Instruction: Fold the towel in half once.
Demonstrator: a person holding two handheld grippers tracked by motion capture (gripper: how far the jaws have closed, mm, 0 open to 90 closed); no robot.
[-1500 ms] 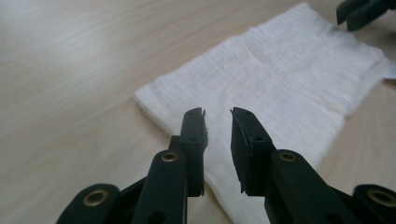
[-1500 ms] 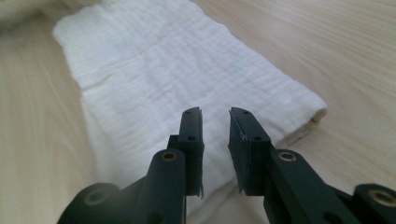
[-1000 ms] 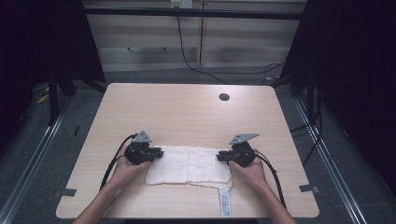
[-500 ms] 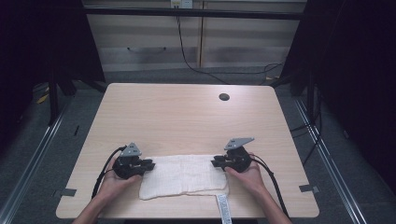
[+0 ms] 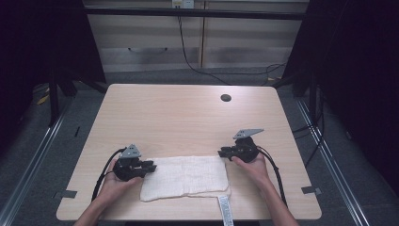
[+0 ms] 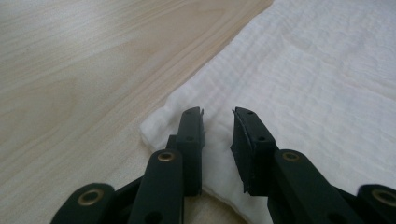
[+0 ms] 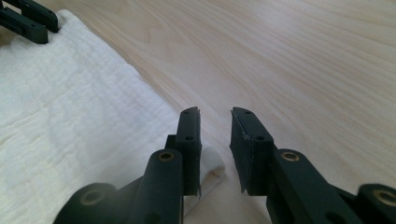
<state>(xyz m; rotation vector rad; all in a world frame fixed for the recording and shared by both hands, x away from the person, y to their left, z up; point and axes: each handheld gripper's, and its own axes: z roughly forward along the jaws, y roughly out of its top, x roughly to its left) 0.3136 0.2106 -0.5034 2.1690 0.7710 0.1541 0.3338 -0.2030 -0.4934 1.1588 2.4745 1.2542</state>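
Observation:
A folded white towel (image 5: pixel 183 176) lies flat near the front edge of the wooden table (image 5: pixel 188 117), and a white label strip (image 5: pixel 225 212) hangs from its front side. My left gripper (image 5: pixel 149 165) rests at the towel's left end. In the left gripper view its jaws (image 6: pixel 218 112) stand apart over the towel's corner (image 6: pixel 159 123) without pinching it. My right gripper (image 5: pixel 222 152) is at the towel's far right corner. Its jaws (image 7: pixel 215 111) have just been opening, with bare wood between them and the towel's corner (image 7: pixel 212 163) beside one finger.
A dark round hole (image 5: pixel 226 98) sits in the table's far right part. Grey tape marks (image 5: pixel 68 193) are stuck near both front corners. Drawers and a hanging cable (image 5: pixel 188 52) stand beyond the far edge. The left gripper's jaws (image 7: pixel 28 21) appear far off in the right gripper view.
The towel has shifted toward the front edge and lies more spread out. My left hand came back toward the front left. The right gripper has drawn slightly away from the towel's corner.

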